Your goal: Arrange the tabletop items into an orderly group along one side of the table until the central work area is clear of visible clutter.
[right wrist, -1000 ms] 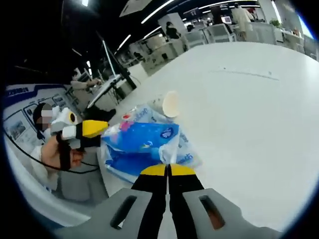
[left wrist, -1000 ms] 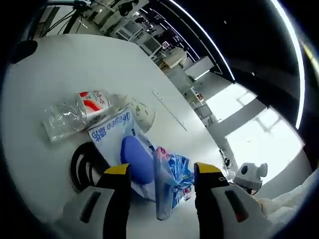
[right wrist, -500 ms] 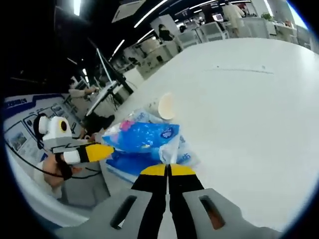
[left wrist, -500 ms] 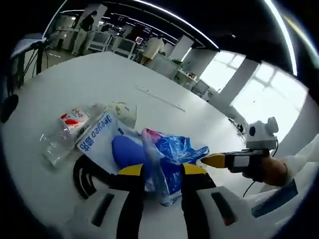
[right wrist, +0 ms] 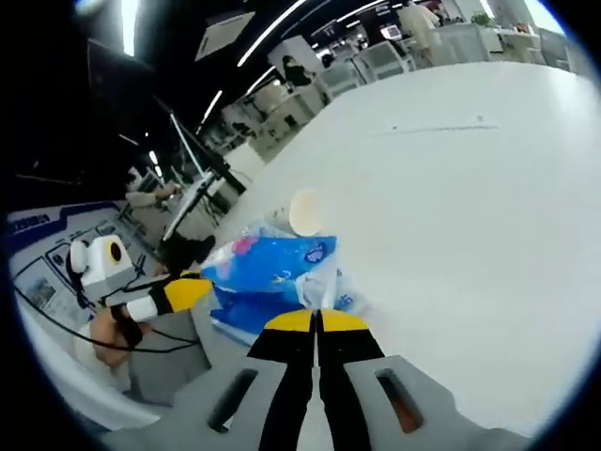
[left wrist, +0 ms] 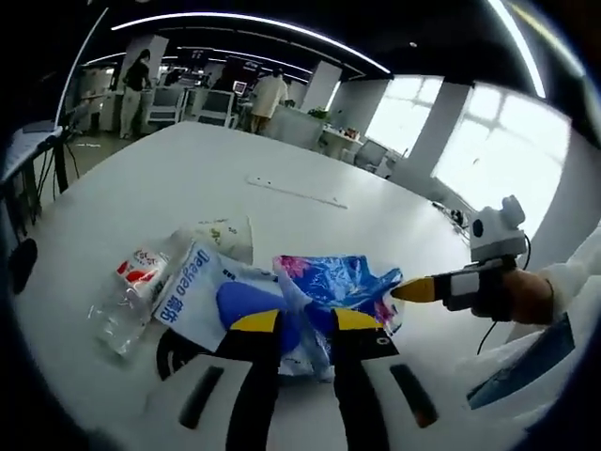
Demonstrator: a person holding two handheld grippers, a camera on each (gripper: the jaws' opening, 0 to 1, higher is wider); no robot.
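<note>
Two hand-held grippers meet over one heap of soft packaging near an edge of the white worktop [left wrist: 310,169]. The left hand-held gripper [left wrist: 305,321] has its yellow-tipped jaws closed down on the crinkled blue printed plastic bag [left wrist: 329,287], pinching a fold between them. The right hand-held gripper [right wrist: 316,321] has its jaws pressed tight together, seemingly nipping the thin edge of the same bag [right wrist: 272,263].

The likely trouble is that both hand-held grippers hold the one flimsy bag: pulling in different directions could tear the film or let it slip from a jaw. Dragging it could also scatter the heap, since the bag lies across the white flat pack with blue lettering [left wrist: 188,287] and the rounded blue object [left wrist: 249,303] on it.

As for containers, the clear crushed plastic bottle with a red-and-white label [left wrist: 136,291] lies on its side at the heap's outer end and looks empty, and a pale paper cup [right wrist: 305,211] lies tipped over at the far end, its mouth showing nothing inside. What the blue bag holds cannot be told. A black loop of cable or strap [left wrist: 174,348] sits beside the flat pack
</note>
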